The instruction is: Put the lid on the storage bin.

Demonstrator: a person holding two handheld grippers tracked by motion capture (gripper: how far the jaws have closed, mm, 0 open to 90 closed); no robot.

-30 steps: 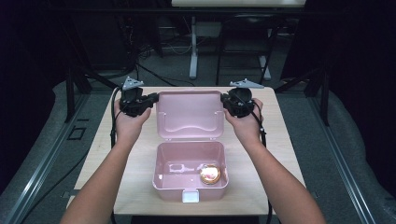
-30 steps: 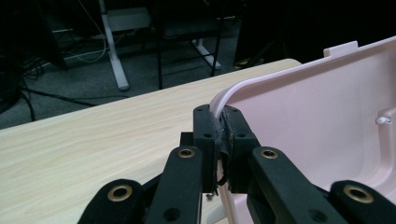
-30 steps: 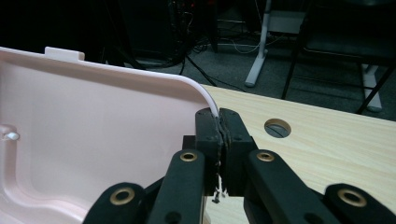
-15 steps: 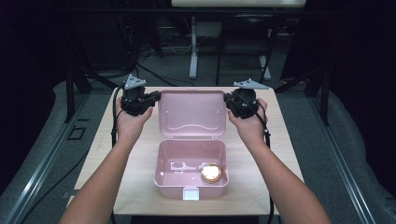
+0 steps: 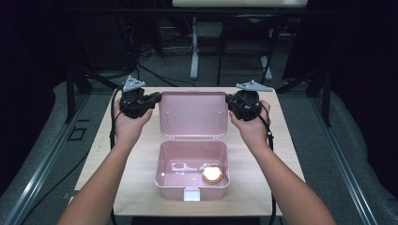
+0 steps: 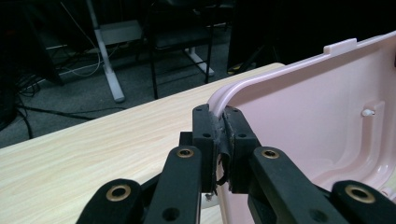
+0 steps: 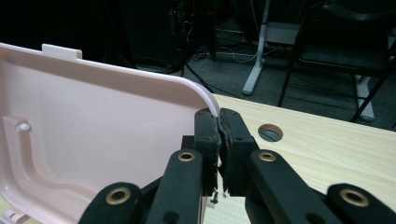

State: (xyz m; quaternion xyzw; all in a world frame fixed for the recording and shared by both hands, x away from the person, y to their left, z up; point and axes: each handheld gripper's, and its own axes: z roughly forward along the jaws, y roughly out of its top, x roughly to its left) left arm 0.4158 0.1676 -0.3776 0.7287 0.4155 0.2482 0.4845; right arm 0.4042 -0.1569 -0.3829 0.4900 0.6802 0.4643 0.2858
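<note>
High view: nearest me, my two forearms come in from the bottom edge and flank a pink box (image 5: 192, 176) that stands open near the front of the worktop (image 5: 136, 173). In its tray lies a small round golden thing (image 5: 212, 174), towards the right, with a pale clear piece just left of it; I cannot tell what either is. A white latch tab sits at the tray's front wall.

Behind the tray, the lid (image 5: 193, 115) stands hinged back and tilted up, its inner face towards me. My left gripper (image 5: 152, 100) is clamped on the lid's upper left corner, and my right gripper (image 5: 231, 101) on its upper right corner, each with the jaws nearly together and only the thin pink rim between the pads. In the left gripper view, the rim runs straight into the closed gripper (image 6: 222, 126); in the right gripper view, the gripper (image 7: 219, 126) pinches the rounded corner the same way, with a round hole (image 7: 270, 132) in the worktop just beyond.

Farther off, past the worktop's far edge, stand dark chair legs, a white stand and cables on a grey floor.
</note>
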